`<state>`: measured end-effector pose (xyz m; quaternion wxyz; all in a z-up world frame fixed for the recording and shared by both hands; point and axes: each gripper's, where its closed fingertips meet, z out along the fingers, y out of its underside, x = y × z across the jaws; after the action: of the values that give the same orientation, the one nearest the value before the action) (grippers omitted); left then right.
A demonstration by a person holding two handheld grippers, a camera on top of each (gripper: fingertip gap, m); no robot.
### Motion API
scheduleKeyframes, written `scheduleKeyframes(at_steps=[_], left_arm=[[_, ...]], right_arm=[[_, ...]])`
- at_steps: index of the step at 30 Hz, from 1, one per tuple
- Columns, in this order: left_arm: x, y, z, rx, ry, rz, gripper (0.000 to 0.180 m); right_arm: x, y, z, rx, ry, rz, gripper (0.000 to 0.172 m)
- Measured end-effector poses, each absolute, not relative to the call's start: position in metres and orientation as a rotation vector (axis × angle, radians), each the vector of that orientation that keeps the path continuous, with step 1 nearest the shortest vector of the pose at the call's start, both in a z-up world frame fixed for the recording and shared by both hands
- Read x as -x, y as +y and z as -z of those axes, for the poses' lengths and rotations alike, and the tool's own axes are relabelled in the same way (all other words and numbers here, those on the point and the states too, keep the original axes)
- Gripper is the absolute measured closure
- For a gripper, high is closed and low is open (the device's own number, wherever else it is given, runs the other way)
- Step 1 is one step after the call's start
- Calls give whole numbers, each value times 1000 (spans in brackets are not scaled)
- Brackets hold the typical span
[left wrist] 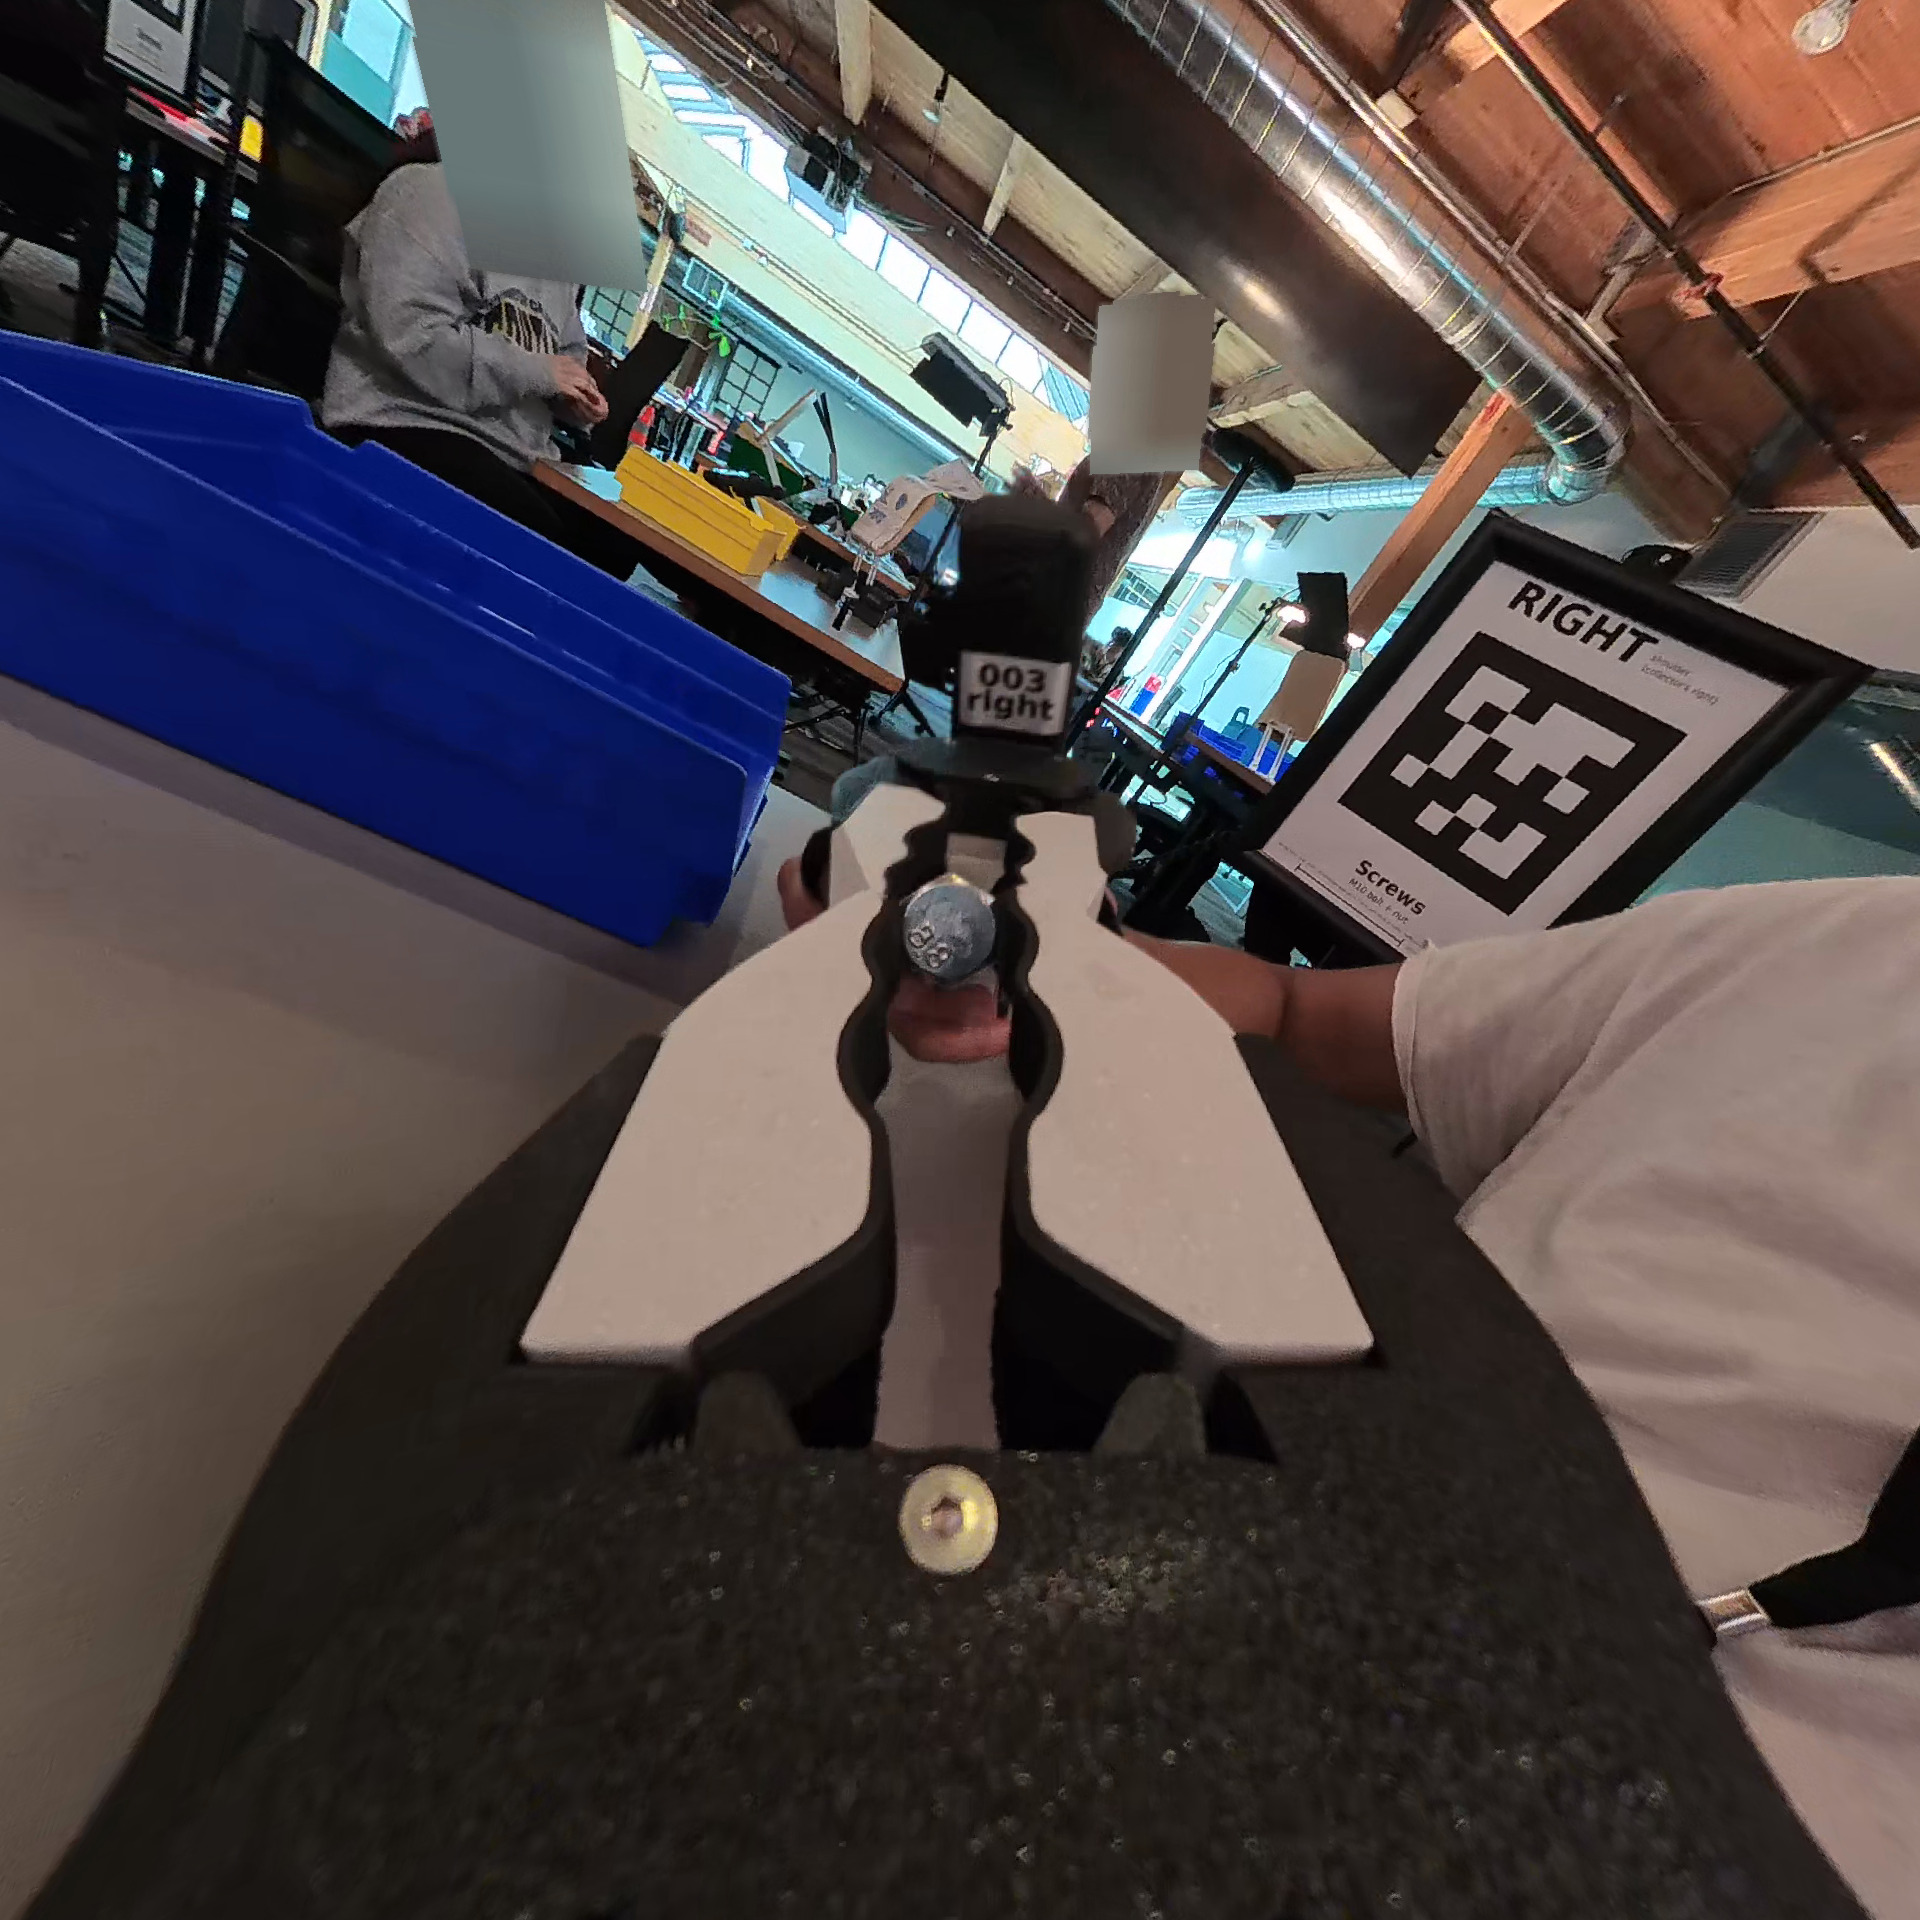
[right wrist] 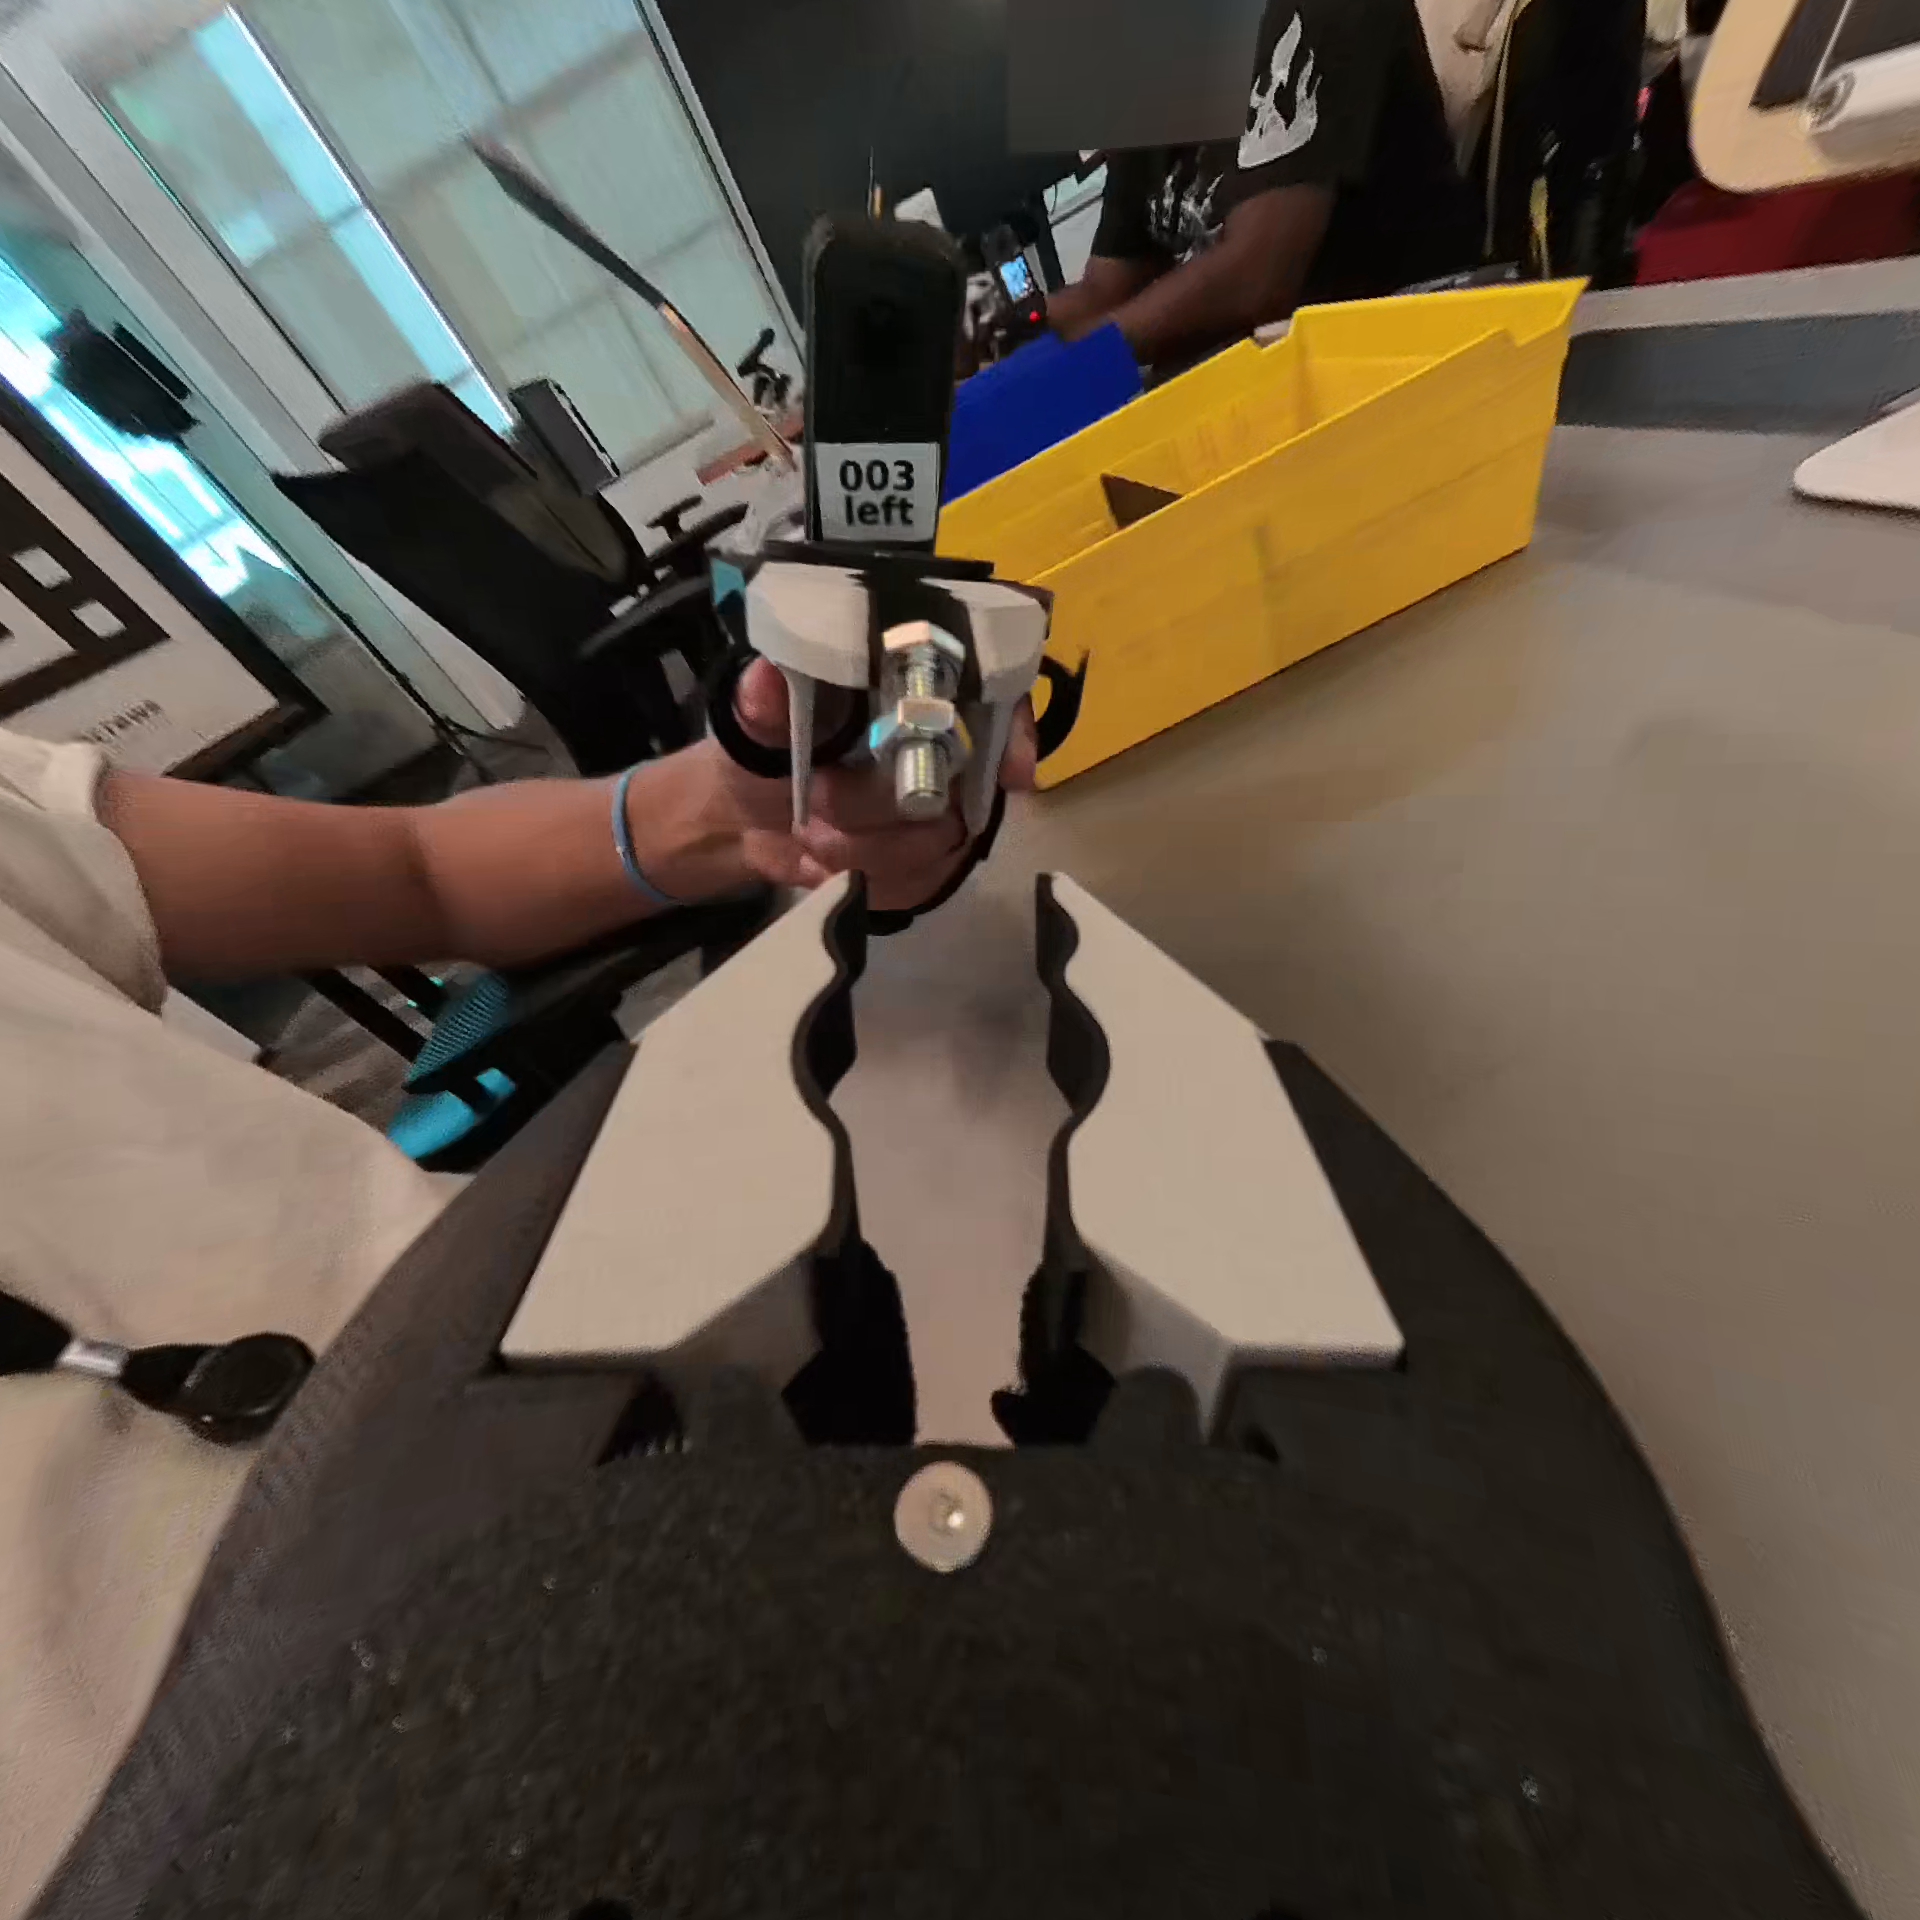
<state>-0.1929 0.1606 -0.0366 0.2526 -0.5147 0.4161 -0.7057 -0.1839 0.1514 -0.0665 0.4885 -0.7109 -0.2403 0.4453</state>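
Clamping a steel bolt (left wrist: 948,932) by its head, left gripper (left wrist: 951,914) presents the threaded end, nut (right wrist: 916,724) on it, toward right gripper (right wrist: 951,914), whose fingers stand apart, empty, just short. Both hover over the table (right wrist: 1558,852), yellow bin (right wrist: 1299,520) beyond. Judgement: keep both axes aligned.

This looks like a shared workshop or lab in a converted industrial hall. Exposed timber beams (left wrist: 1558,156) and a silver ventilation duct (left wrist: 1382,208) run overhead. Long worktables (left wrist: 831,613) carry yellow parts bins (left wrist: 707,509) and blue parts bins (left wrist: 364,623), people work at them, light stands (left wrist: 1174,592) rise between, and office chairs (right wrist: 499,540), somewhat blurred, stand by glass partitions (right wrist: 343,208).
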Motion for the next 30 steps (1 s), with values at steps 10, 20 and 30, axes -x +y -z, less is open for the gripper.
scheduleKeyframes(at_steps=[10, 20, 30], left_arm=[[186, 145, 52, 1396, 1295, 1782, 163], [191, 173, 55, 1562, 1078, 1645, 139], [216, 128, 102, 1681, 1195, 1298, 140]], right_arm=[[189, 145, 68, 1725, -684, -1018, 163], [39, 191, -27, 1795, -555, -464, 163], [-116, 246, 151, 2582, -622, 4, 162]])
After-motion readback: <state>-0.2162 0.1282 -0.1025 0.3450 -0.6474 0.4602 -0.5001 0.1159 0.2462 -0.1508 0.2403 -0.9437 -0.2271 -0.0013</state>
